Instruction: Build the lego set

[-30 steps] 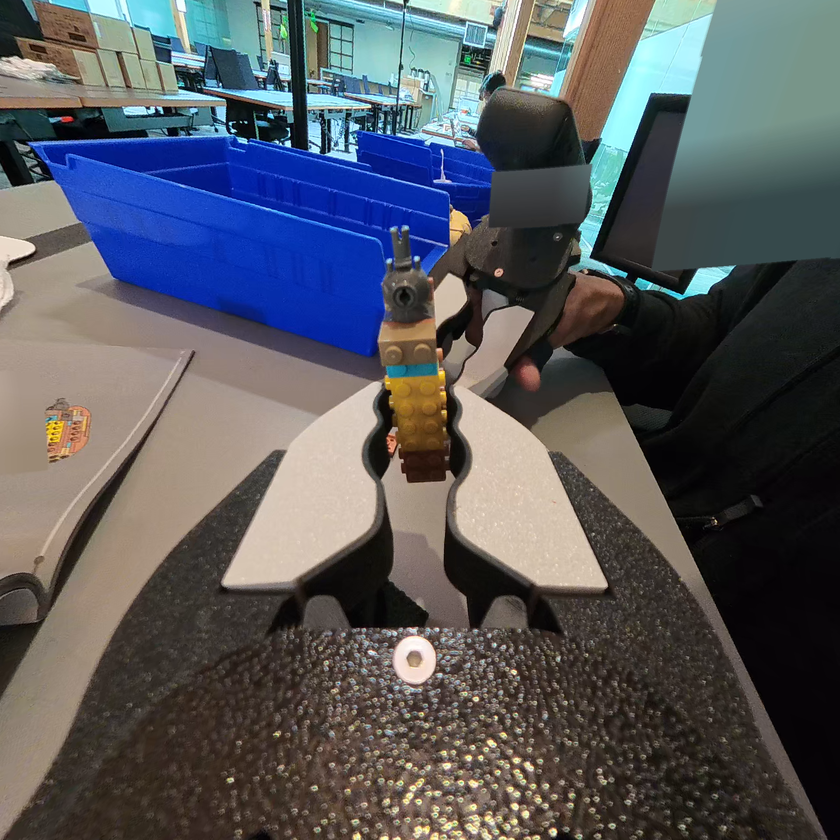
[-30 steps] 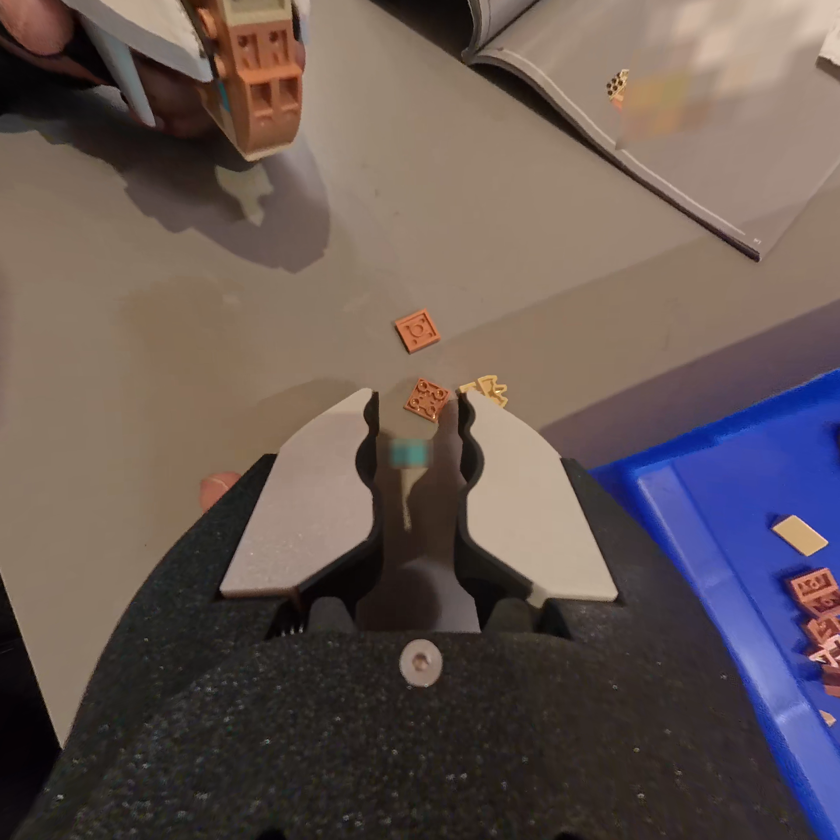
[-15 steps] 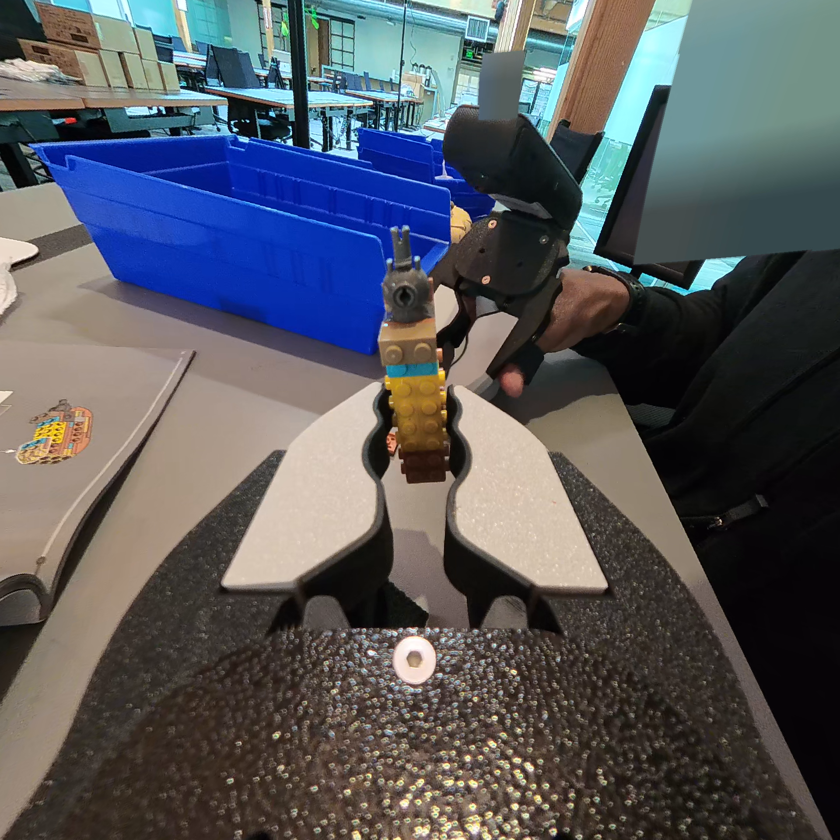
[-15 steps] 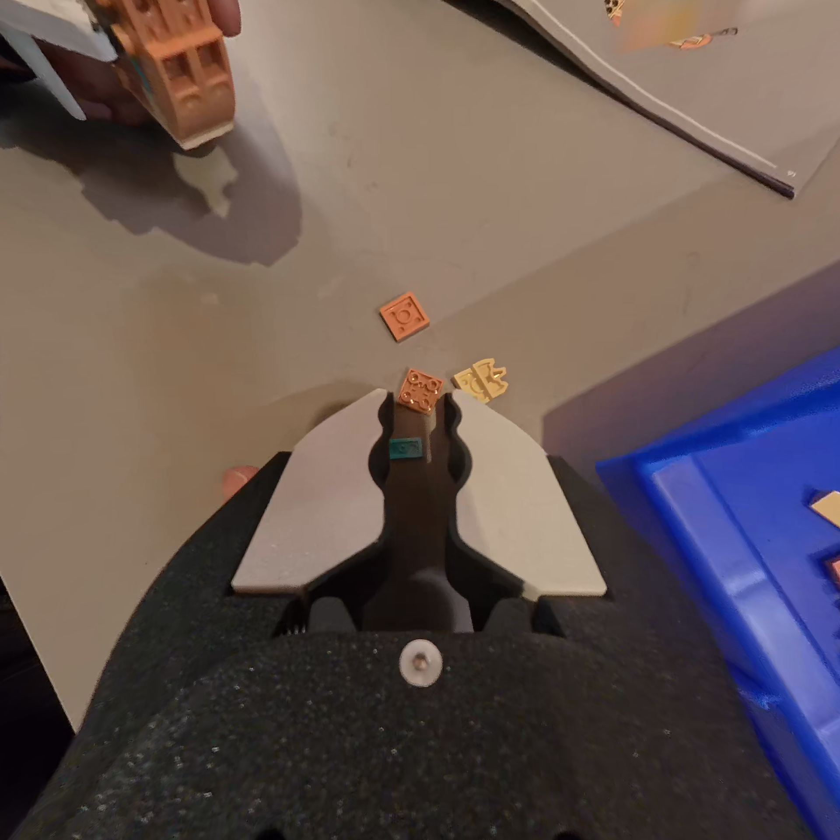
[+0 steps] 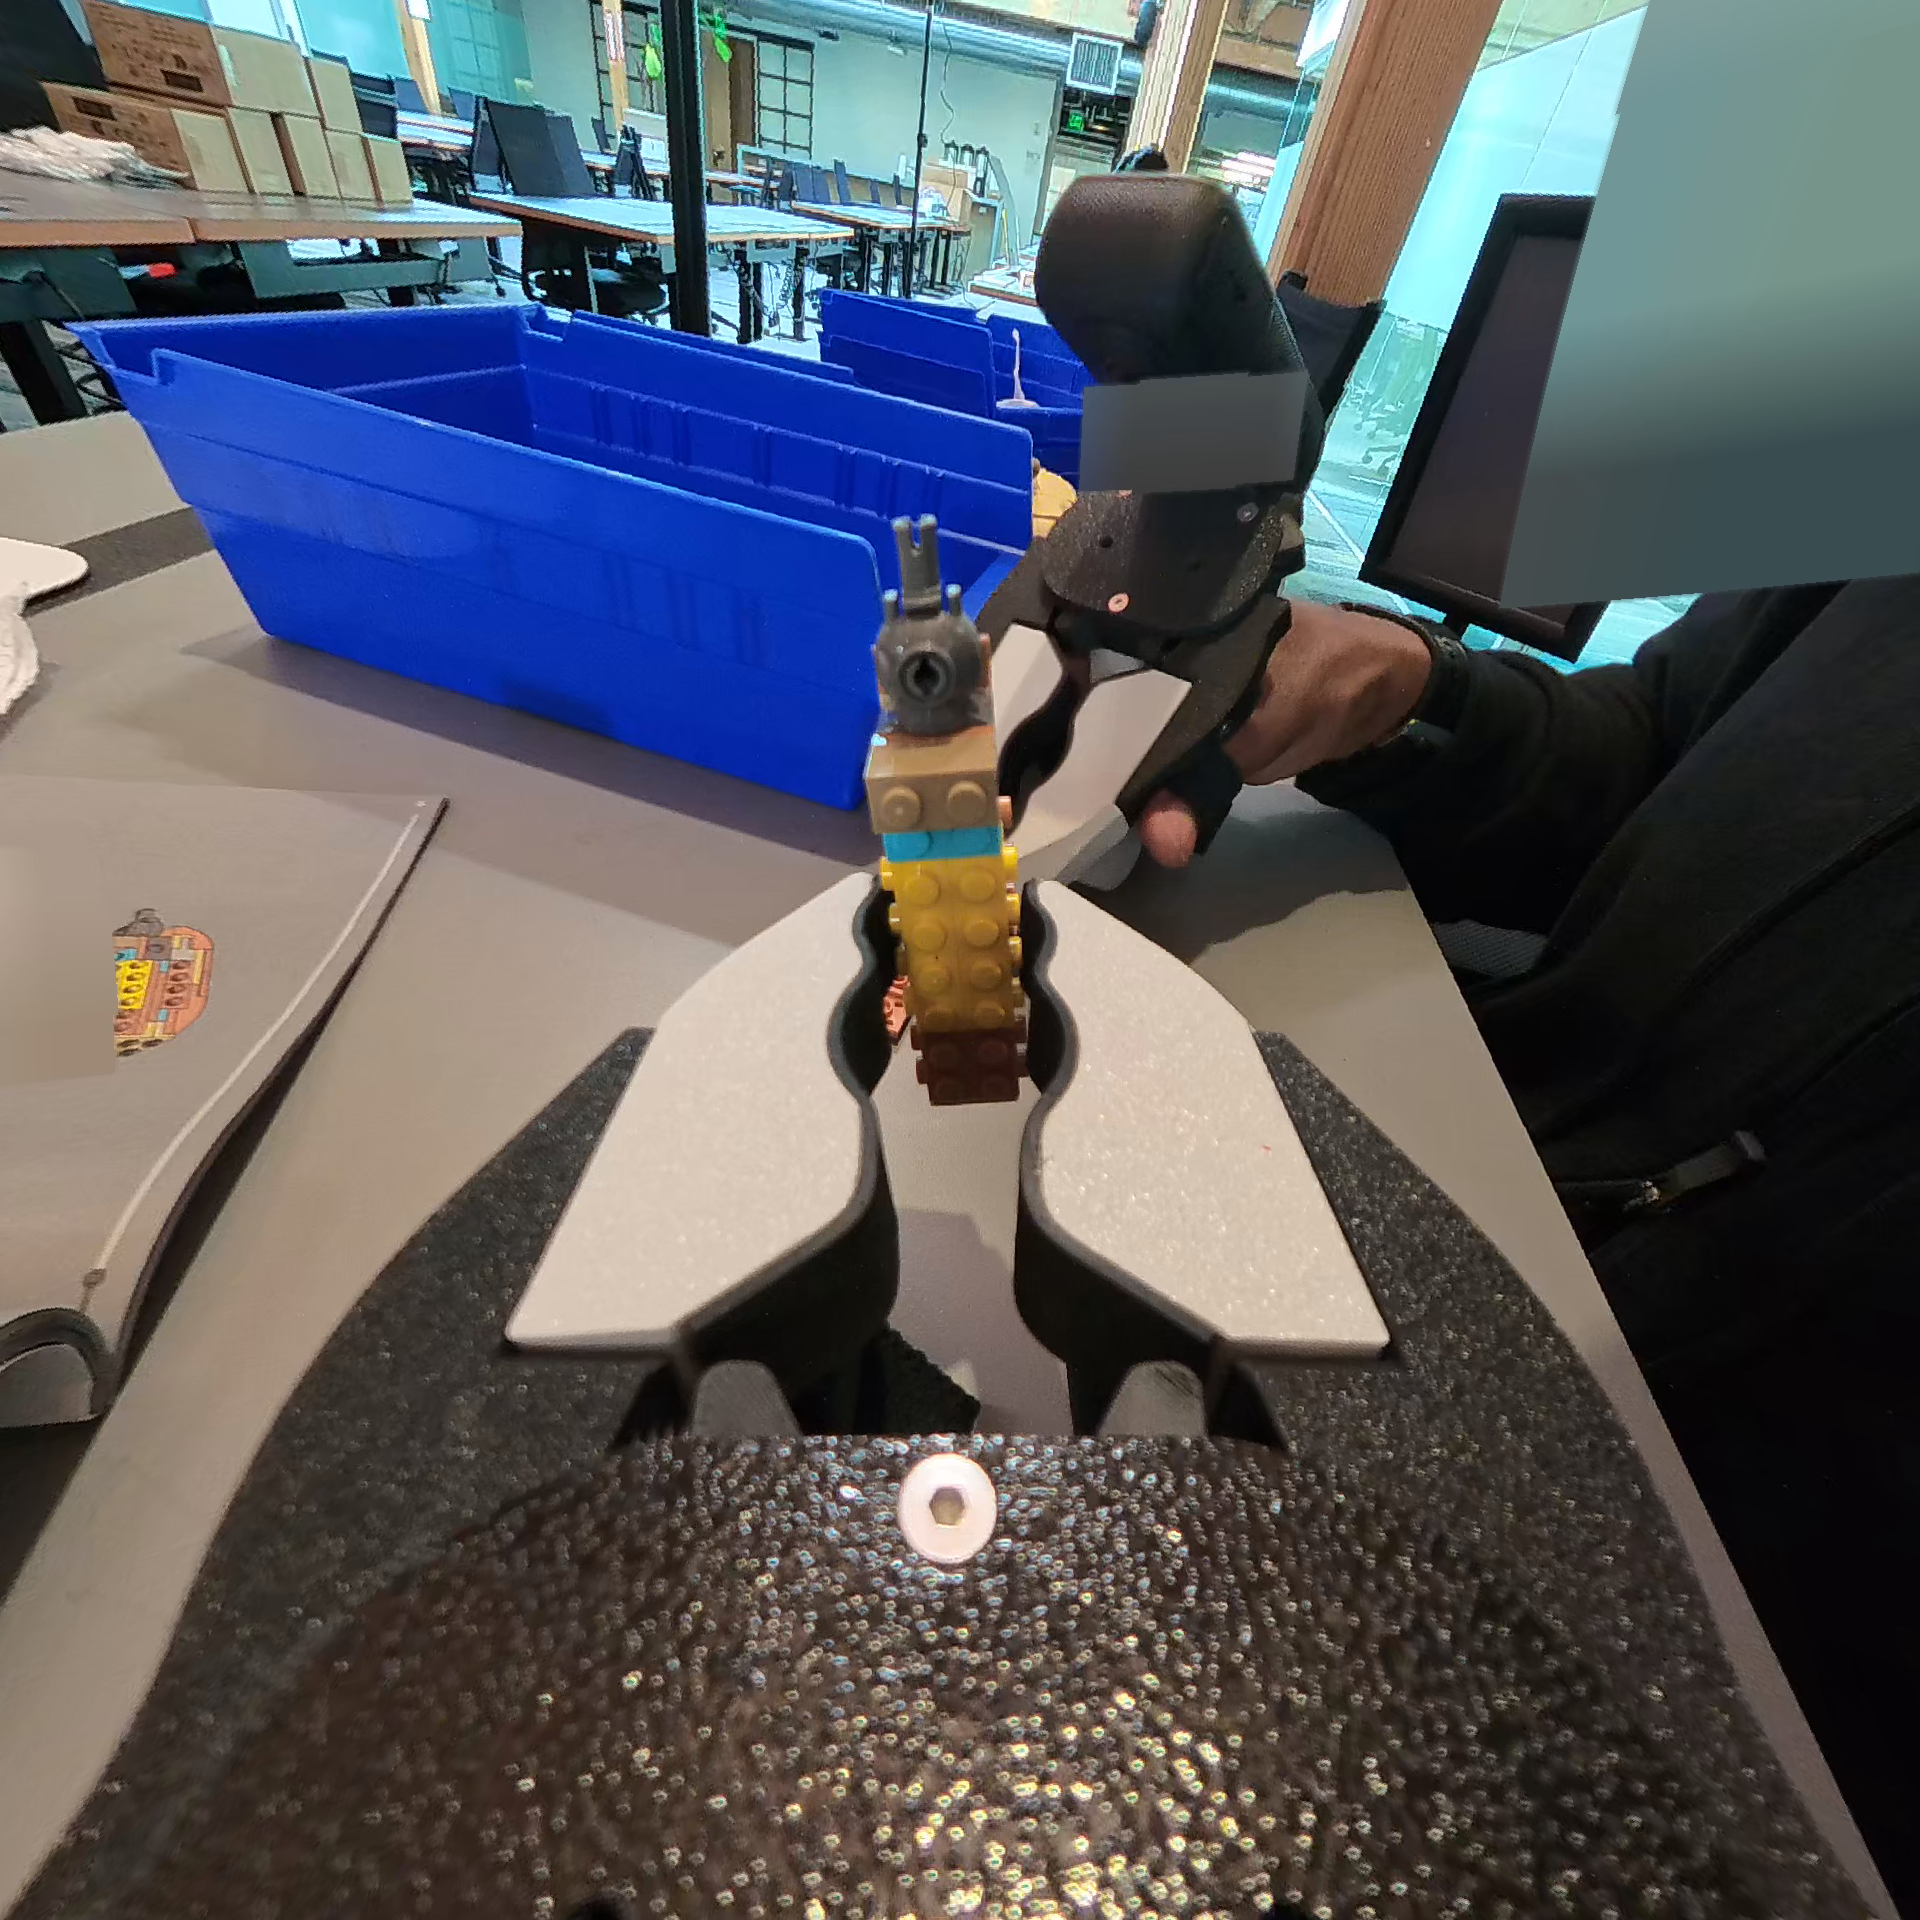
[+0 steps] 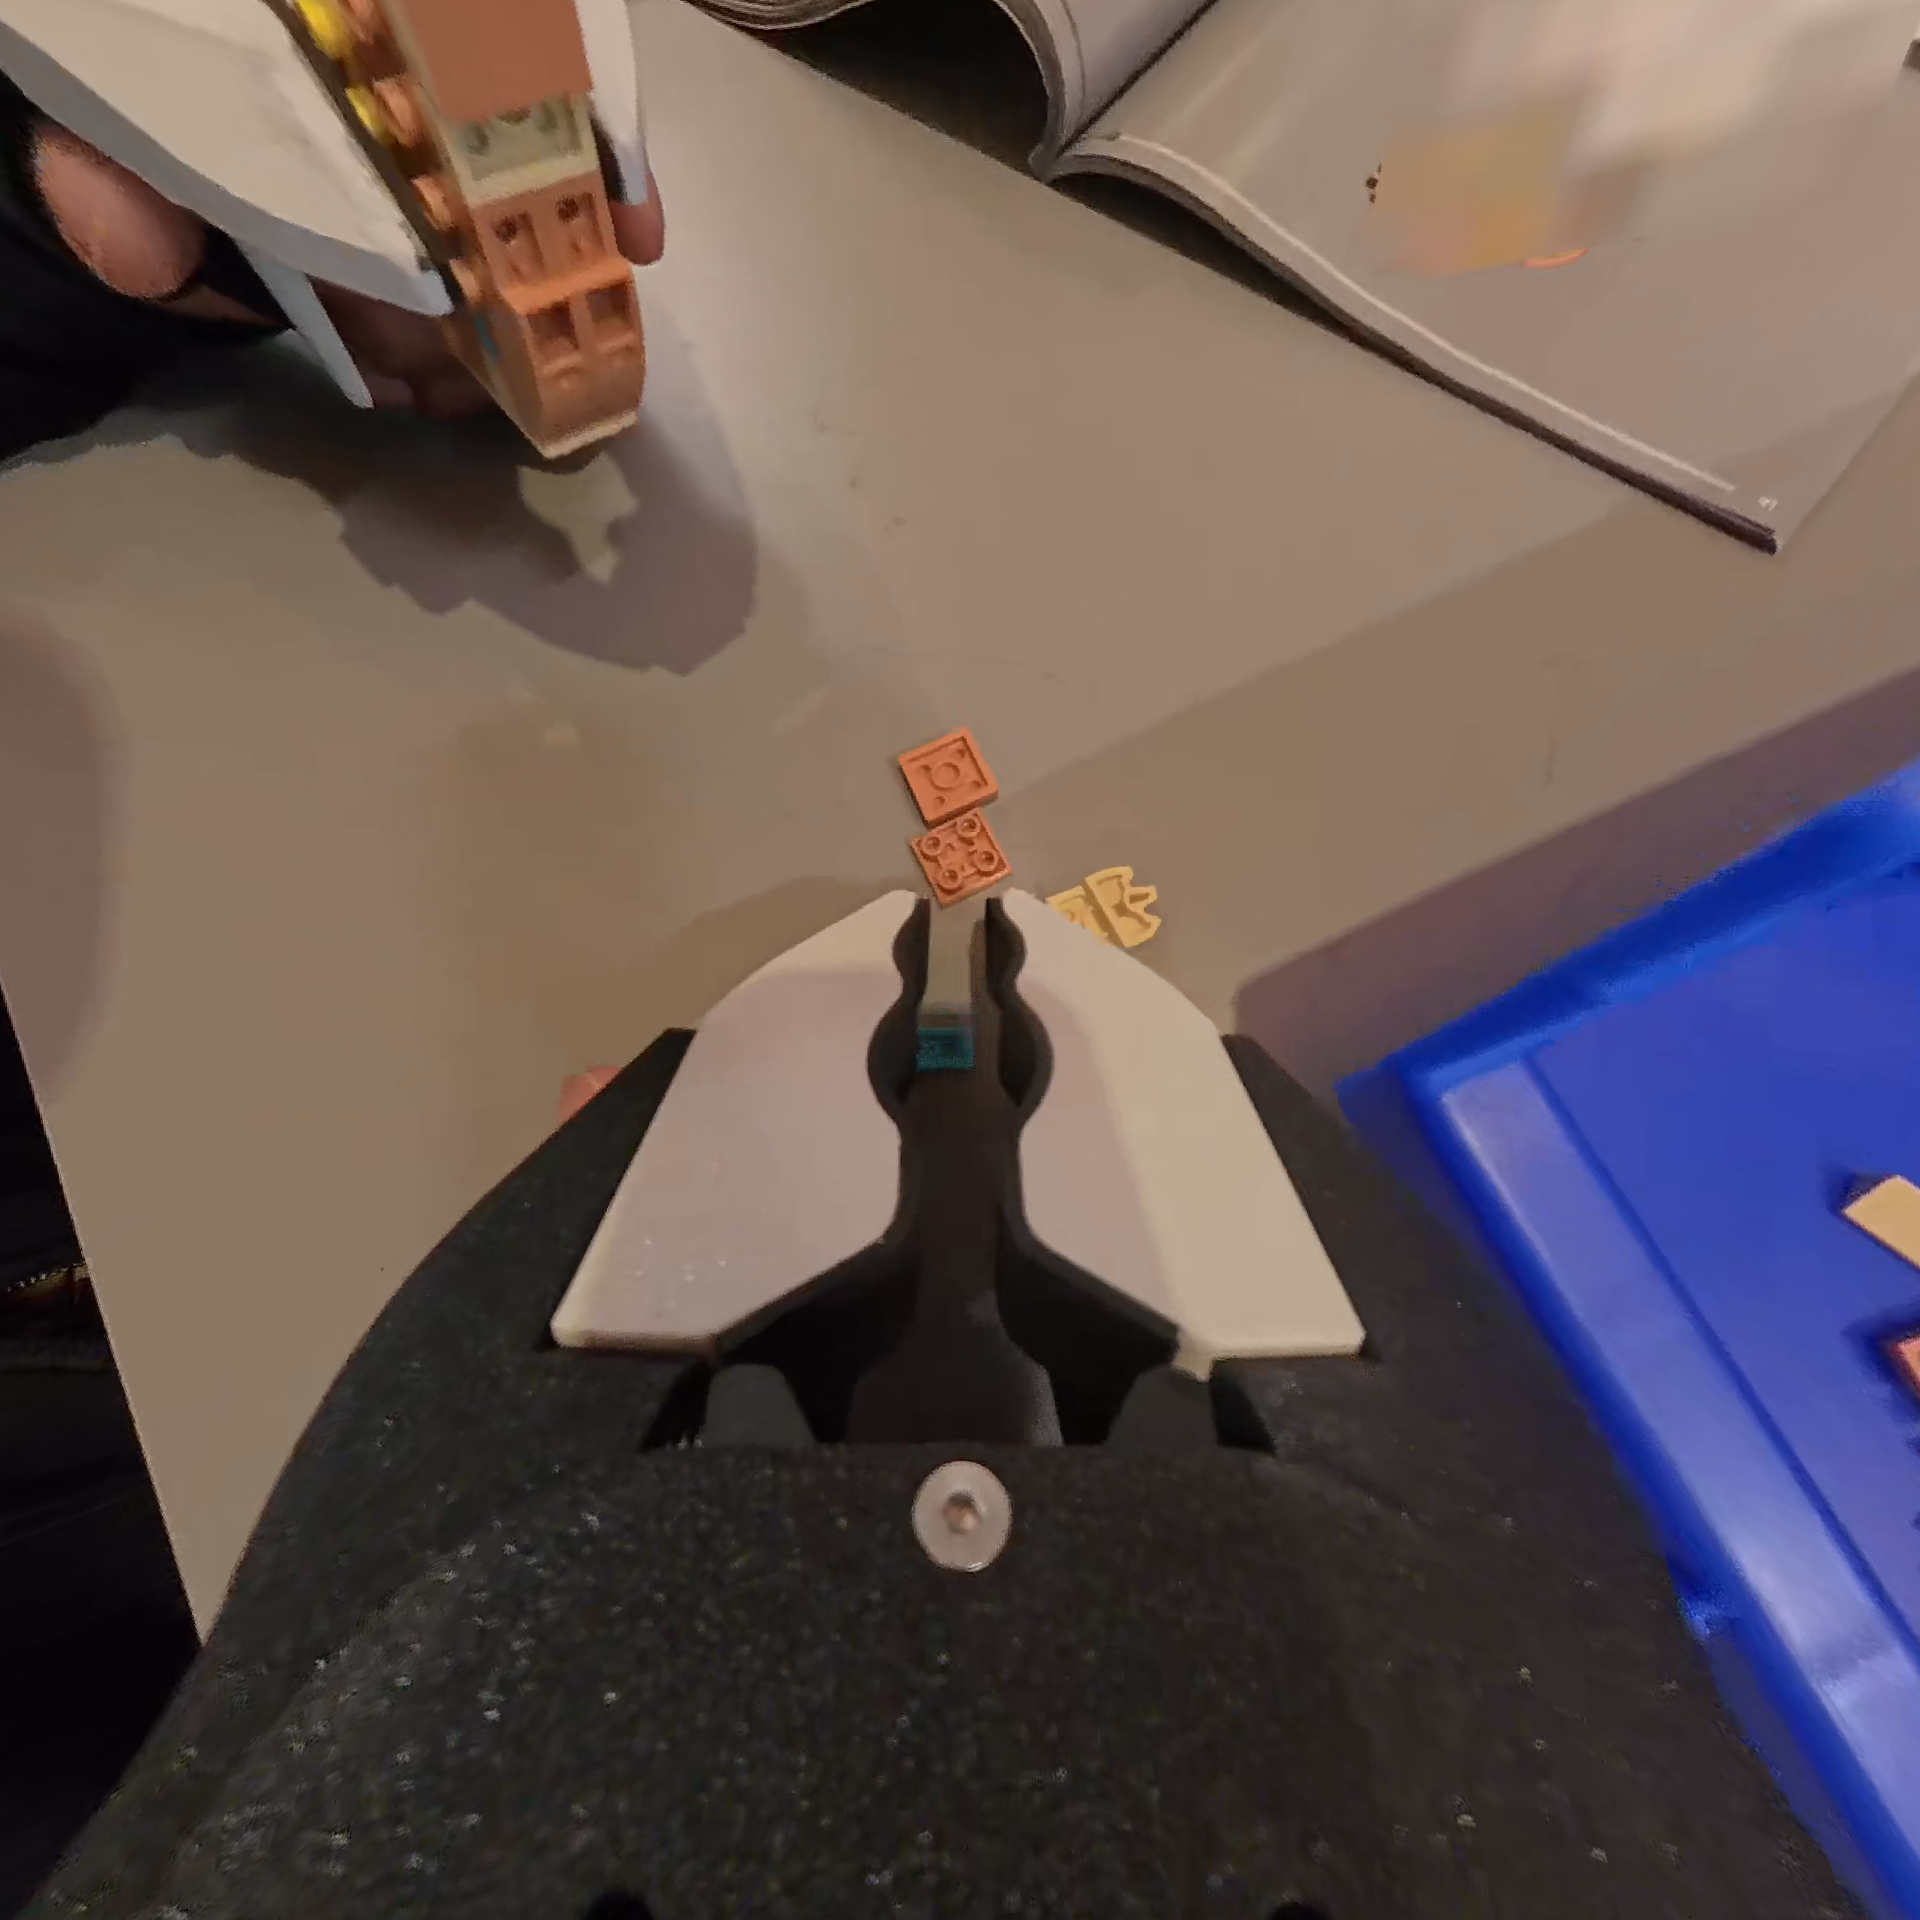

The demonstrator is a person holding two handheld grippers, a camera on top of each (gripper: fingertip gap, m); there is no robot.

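My left gripper [image 5: 951, 909] is shut on a tall lego build [image 5: 935, 790] of brown, yellow, blue and tan bricks with a grey top, held upright above the grey table. The build also shows at the top left of the right wrist view [image 6: 540, 312]. My right gripper [image 6: 954, 906] is closed on the corner of a small orange square plate [image 6: 961, 857] just above the table. A small teal patch [image 6: 943, 1044] sits deeper between its fingers. Another orange plate [image 6: 948, 777] and yellow pieces [image 6: 1107, 909] lie beside the tips. The right gripper [image 5: 1049, 769] stands behind the build.
A blue bin [image 5: 520, 540] stands at the back; in the right wrist view its rim [image 6: 1507, 1195] is at the right, with loose pieces inside. An open instruction booklet [image 5: 208, 987] lies left. A monitor [image 5: 1475, 416] and the table's edge are at the right. Some 10 centimetres of space lies between my two pairs of fingers.
The right gripper's jaws have narrowed onto the orange plate, which has shifted toward the other orange plate. The left gripper with the build has stayed almost still.
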